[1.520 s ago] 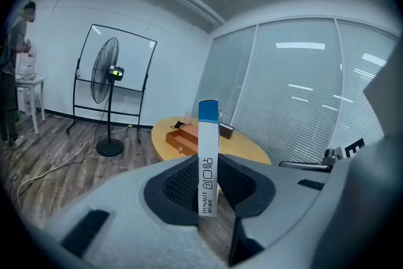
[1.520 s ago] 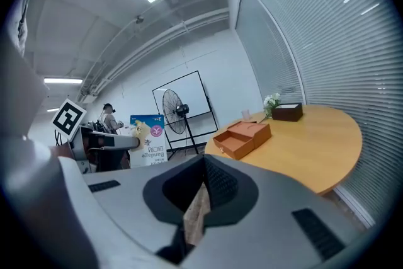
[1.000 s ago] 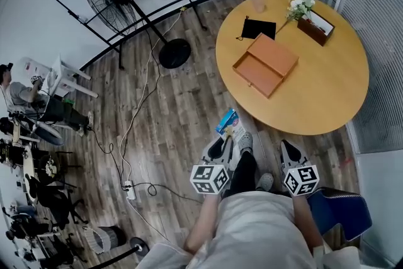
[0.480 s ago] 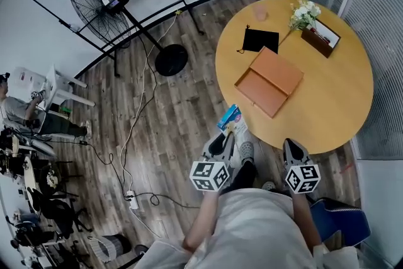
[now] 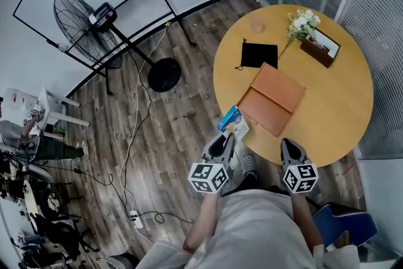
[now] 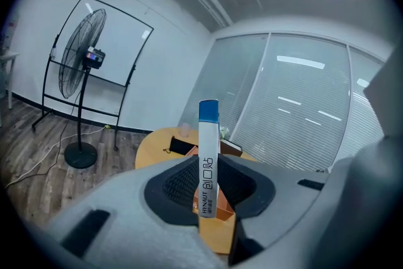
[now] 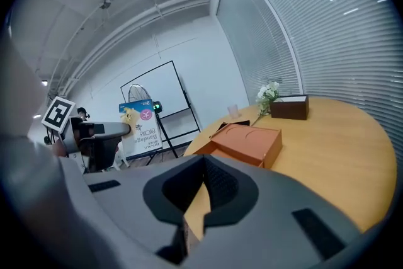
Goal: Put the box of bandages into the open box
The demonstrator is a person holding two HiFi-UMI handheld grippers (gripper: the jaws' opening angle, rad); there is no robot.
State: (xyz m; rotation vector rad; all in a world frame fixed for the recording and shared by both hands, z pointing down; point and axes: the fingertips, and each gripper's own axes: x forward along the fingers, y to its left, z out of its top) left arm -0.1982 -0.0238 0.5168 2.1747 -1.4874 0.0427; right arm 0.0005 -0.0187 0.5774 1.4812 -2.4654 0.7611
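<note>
The box of bandages [image 5: 232, 122], blue and white, stands upright between the jaws of my left gripper [image 5: 225, 138], which is shut on it. It hangs at the near left rim of the round wooden table [image 5: 330, 104], close to the open orange box [image 5: 271, 100]. In the left gripper view the bandage box [image 6: 208, 157] shows edge-on, with the orange box [image 6: 221, 223] behind and below it. My right gripper [image 5: 289, 147] is shut and holds nothing, low by the table's near edge. Its view shows the orange box [image 7: 249, 141] ahead and the bandage box [image 7: 141, 129] at the left.
On the table behind the orange box lie a black pouch [image 5: 259, 54], a clear cup [image 5: 256, 24], white flowers [image 5: 300, 21] and a brown box [image 5: 320, 47]. A standing fan [image 5: 82, 21] with cables and a whiteboard stand to the left on the wooden floor.
The person has stepped towards the table. Both grippers and the bandage box have come closer to the orange box, and the bandage box now sits at the table's rim.
</note>
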